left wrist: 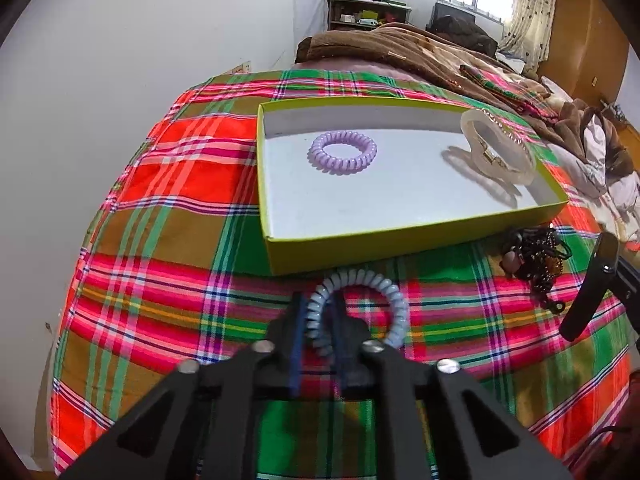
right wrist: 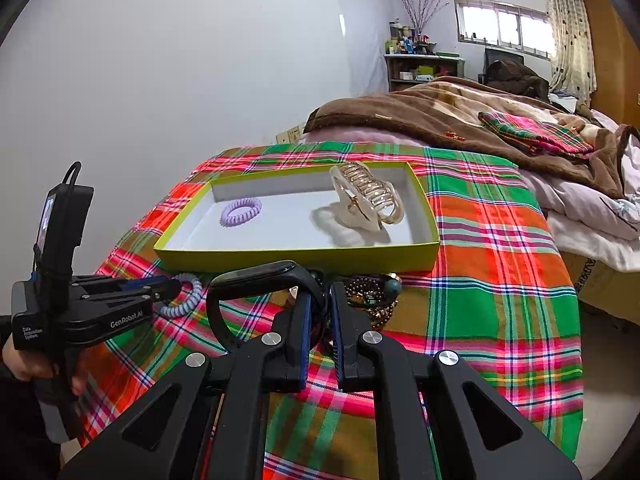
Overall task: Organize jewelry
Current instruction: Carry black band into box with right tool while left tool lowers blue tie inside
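A shallow yellow-green box (left wrist: 360,246) (right wrist: 296,254) lies on the plaid cloth. In it lie a purple spiral hair tie (left wrist: 342,153) (right wrist: 241,211) and a clear hair claw clip (left wrist: 500,148) (right wrist: 370,198). My left gripper (left wrist: 318,314) (right wrist: 170,288) is shut on a pale blue spiral hair tie (left wrist: 394,304) (right wrist: 186,300) just in front of the box. My right gripper (right wrist: 320,308) is shut on a black smart band (right wrist: 256,276) (left wrist: 592,292), held above a heap of dark bead bracelets (right wrist: 372,292) (left wrist: 536,260).
The plaid cloth (left wrist: 168,216) (right wrist: 496,264) covers a small table beside a white wall. A bed with a brown blanket (right wrist: 440,120) lies behind and to the right. A cluttered shelf (right wrist: 424,64) stands at the far wall.
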Demonstrator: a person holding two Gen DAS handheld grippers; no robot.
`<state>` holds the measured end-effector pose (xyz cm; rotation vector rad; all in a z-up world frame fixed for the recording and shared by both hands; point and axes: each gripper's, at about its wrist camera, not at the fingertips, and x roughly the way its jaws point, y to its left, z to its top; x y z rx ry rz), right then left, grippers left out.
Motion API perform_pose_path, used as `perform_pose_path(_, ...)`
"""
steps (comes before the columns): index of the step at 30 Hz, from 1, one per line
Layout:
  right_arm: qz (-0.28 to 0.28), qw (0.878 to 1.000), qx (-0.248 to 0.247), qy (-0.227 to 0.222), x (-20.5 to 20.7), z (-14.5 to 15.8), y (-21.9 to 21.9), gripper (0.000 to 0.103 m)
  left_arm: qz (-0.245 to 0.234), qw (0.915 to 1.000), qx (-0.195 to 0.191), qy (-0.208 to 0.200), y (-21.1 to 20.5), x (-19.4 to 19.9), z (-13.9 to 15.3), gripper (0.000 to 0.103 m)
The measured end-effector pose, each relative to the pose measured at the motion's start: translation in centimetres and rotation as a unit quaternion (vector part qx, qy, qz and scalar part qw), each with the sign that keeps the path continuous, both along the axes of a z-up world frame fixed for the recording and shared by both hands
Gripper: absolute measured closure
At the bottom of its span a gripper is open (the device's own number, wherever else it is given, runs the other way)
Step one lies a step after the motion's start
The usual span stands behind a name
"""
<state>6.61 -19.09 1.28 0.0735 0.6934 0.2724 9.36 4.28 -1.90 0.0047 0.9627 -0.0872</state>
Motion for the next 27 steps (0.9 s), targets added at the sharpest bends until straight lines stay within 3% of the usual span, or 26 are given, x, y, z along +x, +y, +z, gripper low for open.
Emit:
perform_pose_path(17,0.01,1.0,-0.001,-0.011,0.0,1.3,0.1,0.094,0.0,0.999,-0.034,-0.029,0.8,-1.5,3.0,0.093)
perform_pose_path(27,0.015,1.0,-0.008,-0.013,2.3,3.4,0.8,0.094,-0.007,0.9973,-0.052,-0.051,0.9,-0.1,5.7,0.093)
